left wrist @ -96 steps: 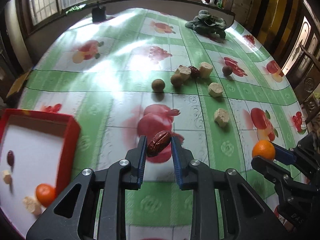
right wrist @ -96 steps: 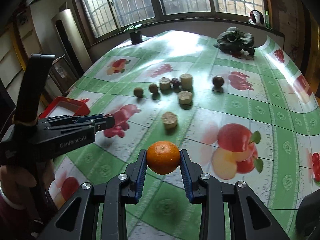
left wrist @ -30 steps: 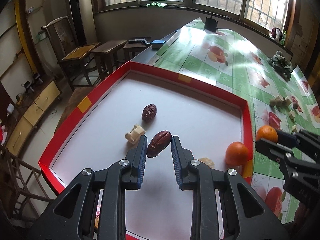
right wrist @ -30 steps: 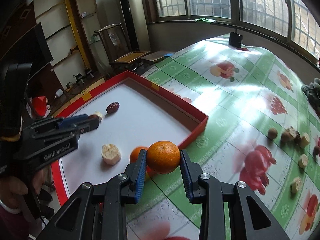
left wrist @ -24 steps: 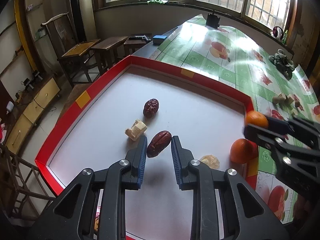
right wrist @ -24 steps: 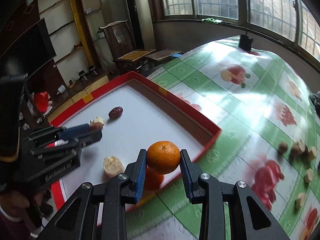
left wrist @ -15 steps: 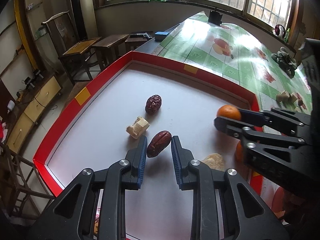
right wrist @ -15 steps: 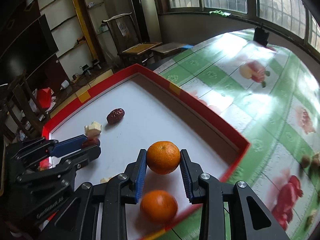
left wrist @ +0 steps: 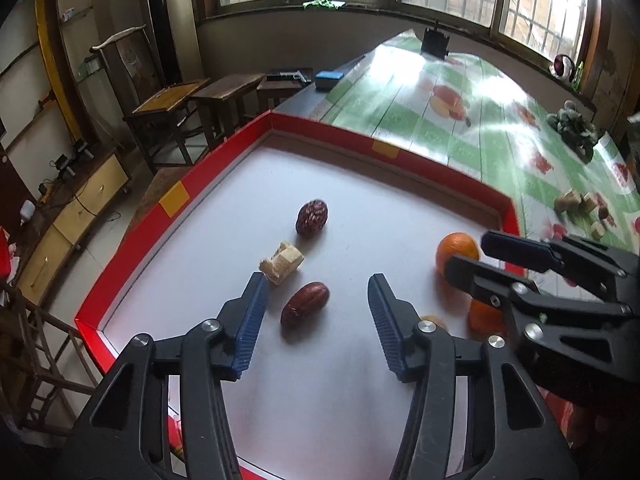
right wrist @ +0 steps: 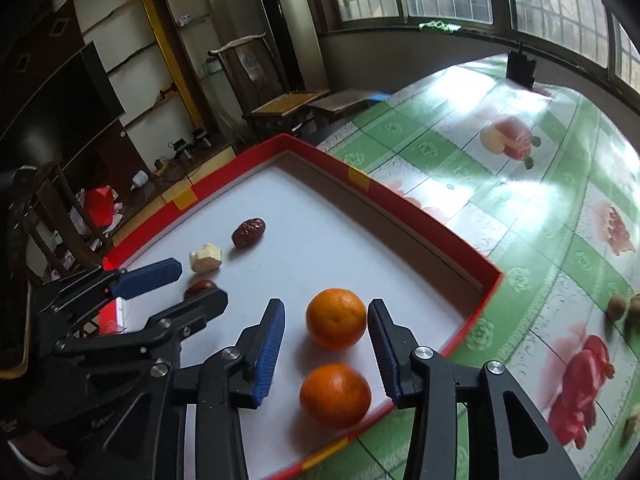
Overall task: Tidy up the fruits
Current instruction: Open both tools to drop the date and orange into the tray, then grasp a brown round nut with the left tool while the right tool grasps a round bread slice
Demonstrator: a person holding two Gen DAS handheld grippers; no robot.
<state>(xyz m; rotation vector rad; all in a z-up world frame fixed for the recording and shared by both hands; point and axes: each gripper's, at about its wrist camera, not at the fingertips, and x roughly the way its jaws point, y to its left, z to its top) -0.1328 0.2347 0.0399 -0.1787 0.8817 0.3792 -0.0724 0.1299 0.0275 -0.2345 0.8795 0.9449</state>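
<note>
One orange sits half hidden behind the right tongs.

two oranges, two dates

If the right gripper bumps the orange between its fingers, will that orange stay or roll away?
The orange looks round and smooth, so it would probably roll on the flat white floor of the red box. The right gripper is open, so nothing holds it. The second orange close by might stop it.
</note>
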